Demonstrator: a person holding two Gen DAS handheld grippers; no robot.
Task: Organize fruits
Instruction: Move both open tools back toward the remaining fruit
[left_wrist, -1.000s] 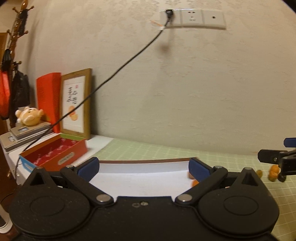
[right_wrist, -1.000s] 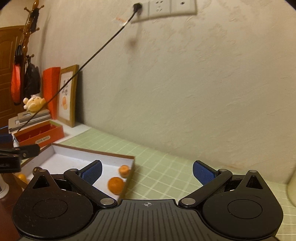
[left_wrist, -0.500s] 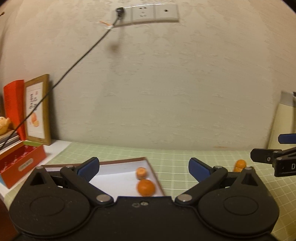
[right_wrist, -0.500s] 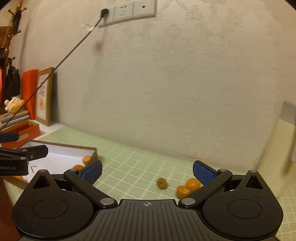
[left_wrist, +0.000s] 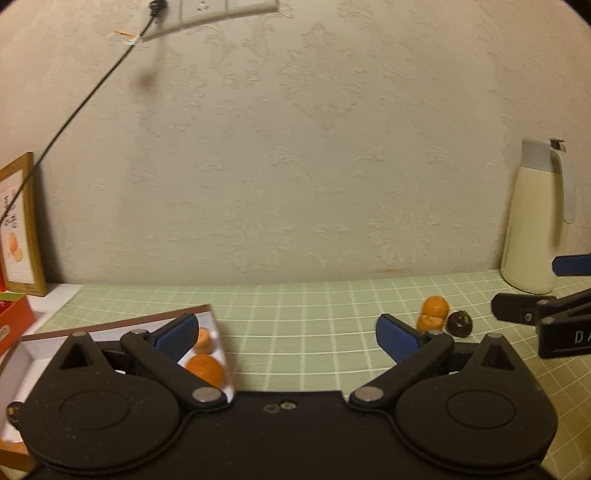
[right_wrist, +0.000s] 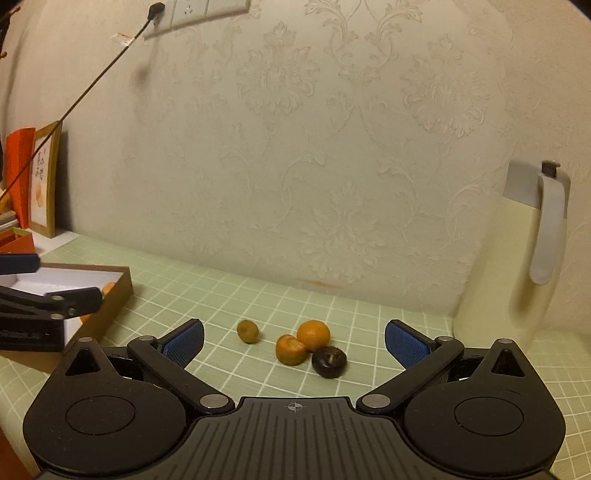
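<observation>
Two oranges (right_wrist: 313, 334) (right_wrist: 291, 349), a dark round fruit (right_wrist: 329, 362) and a small olive-brown fruit (right_wrist: 247, 331) lie on the green checked mat between my right gripper's (right_wrist: 294, 341) open blue fingers. The oranges (left_wrist: 434, 307) and dark fruit (left_wrist: 459, 324) also show at the right in the left wrist view. A brown box (right_wrist: 117, 295) with a white inside holds two oranges (left_wrist: 205, 369) (left_wrist: 204, 336) at its right end. My left gripper (left_wrist: 287, 338) is open and empty, over the mat just right of the box.
A cream thermos jug (right_wrist: 517, 273) stands at the right against the wall. A framed picture (right_wrist: 44, 181) and red boxes (left_wrist: 13, 325) stand at the left. A black cable (right_wrist: 74, 105) runs down from the wall socket.
Both grippers have swung to the right. The box has slid to the left of both views, and the loose fruits and the jug have come into view.
</observation>
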